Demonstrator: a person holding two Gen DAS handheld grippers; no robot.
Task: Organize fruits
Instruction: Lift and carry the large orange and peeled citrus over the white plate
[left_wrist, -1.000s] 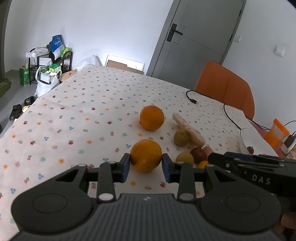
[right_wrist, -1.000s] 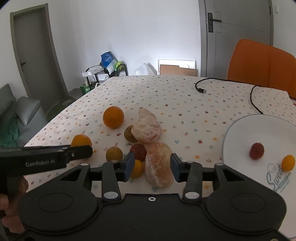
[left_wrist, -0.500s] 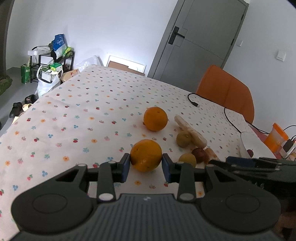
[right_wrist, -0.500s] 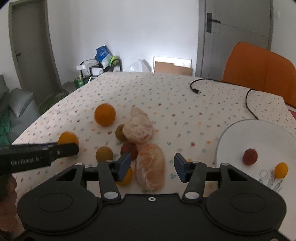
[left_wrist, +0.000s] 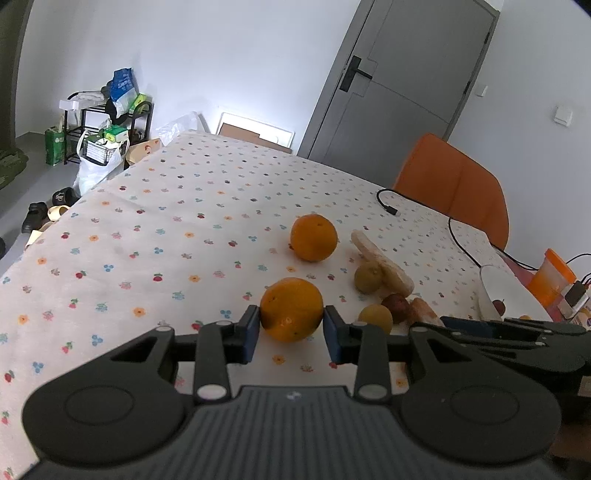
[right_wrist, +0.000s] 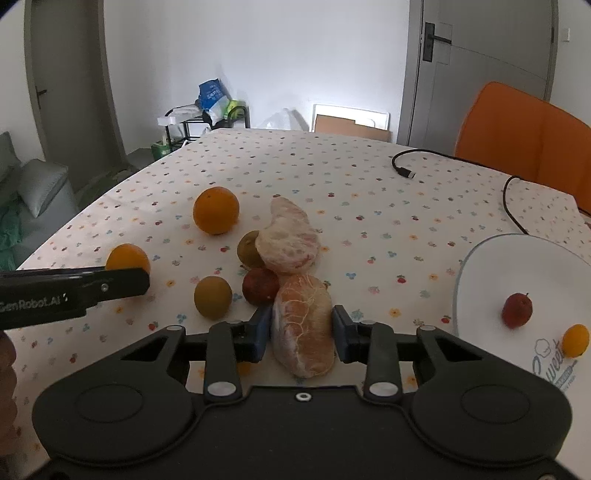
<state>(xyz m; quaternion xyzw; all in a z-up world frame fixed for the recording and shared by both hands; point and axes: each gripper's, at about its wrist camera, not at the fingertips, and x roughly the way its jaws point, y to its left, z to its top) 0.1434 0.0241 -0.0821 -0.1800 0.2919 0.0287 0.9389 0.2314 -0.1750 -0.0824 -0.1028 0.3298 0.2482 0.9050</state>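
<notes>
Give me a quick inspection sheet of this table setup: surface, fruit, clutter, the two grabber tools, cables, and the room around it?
Surface: table under a flower-print cloth.
Job's things: two oranges; two peeled pomelo pieces; three small fruits beside them; plate holding a red fruit and a small orange fruit.
Clutter: orange cup at the table's edge.
Grippers: left gripper shut on the near orange; right gripper closing, pads against the near pomelo piece.
Cables: black cable, plug lying loose on the cloth.
Surroundings: orange chair, grey doors, loaded rack, shoes on the floor.
</notes>
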